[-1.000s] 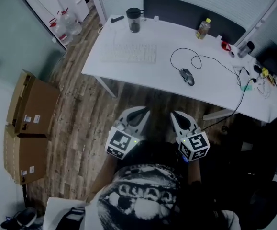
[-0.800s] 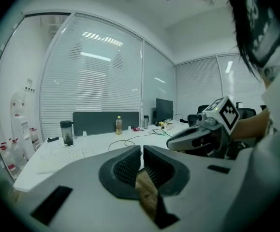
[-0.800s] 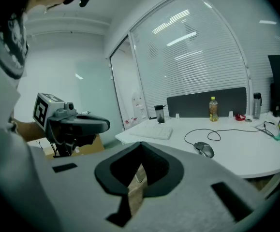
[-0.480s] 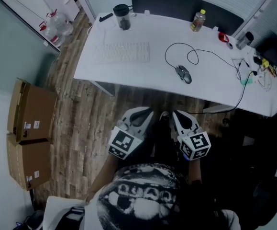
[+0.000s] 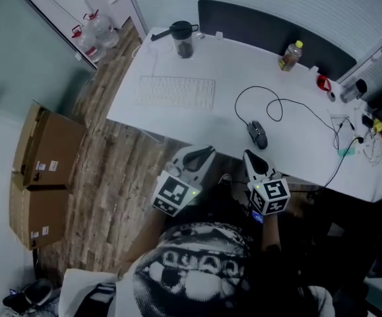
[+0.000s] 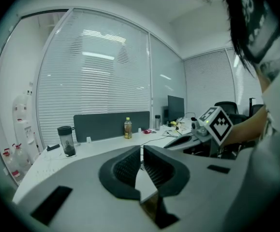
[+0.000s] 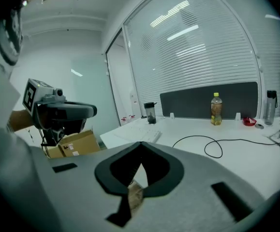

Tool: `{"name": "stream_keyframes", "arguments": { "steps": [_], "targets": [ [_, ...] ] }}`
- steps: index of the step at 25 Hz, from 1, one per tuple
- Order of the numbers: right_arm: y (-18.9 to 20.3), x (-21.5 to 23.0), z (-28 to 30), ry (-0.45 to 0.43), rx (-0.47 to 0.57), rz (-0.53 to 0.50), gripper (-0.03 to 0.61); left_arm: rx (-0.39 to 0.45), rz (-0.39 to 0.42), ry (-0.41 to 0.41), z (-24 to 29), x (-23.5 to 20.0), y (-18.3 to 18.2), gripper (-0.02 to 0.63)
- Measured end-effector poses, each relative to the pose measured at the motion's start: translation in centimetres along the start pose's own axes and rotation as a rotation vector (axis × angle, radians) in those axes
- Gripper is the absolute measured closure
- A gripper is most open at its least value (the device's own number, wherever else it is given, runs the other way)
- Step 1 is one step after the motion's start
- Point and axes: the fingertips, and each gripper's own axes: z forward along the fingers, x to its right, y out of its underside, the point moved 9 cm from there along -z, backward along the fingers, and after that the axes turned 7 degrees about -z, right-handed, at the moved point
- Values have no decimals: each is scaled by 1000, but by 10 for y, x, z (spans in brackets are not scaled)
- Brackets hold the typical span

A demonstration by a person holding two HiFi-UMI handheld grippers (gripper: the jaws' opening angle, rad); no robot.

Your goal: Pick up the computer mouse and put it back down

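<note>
The dark computer mouse point(image 5: 257, 135) lies on the white desk point(image 5: 296, 147) near its front edge, its black cable point(image 5: 274, 104) looping away behind it. My right gripper point(image 5: 251, 157) hangs just short of that edge, a little in front of the mouse, with its jaws shut and nothing in them. To its left my left gripper point(image 5: 205, 153) is held level, also shut and empty. In the right gripper view the cable point(image 7: 212, 146) shows on the desk, but the gripper body hides the mouse. The left gripper view shows the right gripper point(image 6: 198, 134) beside it.
A white keyboard point(image 5: 175, 91) lies left of the mouse, with a dark tumbler point(image 5: 183, 38) behind it. A yellow-capped bottle point(image 5: 290, 55) and small items stand along the grey back panel point(image 5: 270, 25). Cardboard boxes point(image 5: 49, 154) sit on the wood floor at left.
Both grippers have moved forward toward the desk's front edge, the right one also sinking a little. The desk and mouse now look nearer. Both stay shut.
</note>
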Motion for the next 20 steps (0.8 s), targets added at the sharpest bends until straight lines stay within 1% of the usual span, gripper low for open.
{"name": "stream_keyframes", "arguments": {
  "steps": [5, 11, 12, 13, 14, 17, 20],
  "targets": [
    [9, 52, 17, 22, -44, 12, 583, 7, 1, -1, 41, -4, -17, 597],
    [35, 104, 37, 35, -117, 44, 581, -9, 5, -19, 77, -7, -28, 597],
    [40, 111, 41, 30, -132, 45, 563, -10, 7, -23, 83, -7, -29, 597],
    [46, 117, 46, 22, -151, 45, 502, -11, 8, -27, 88, -8, -30, 597],
    [52, 123, 51, 13, -171, 43, 456, -11, 10, -32, 92, -8, -32, 597],
    [68, 134, 66, -11, -229, 27, 385, -15, 11, -51, 103, -8, -33, 597],
    [80, 142, 83, -25, -282, 18, 297, -25, 5, -68, 111, -7, -32, 597]
  ]
}}
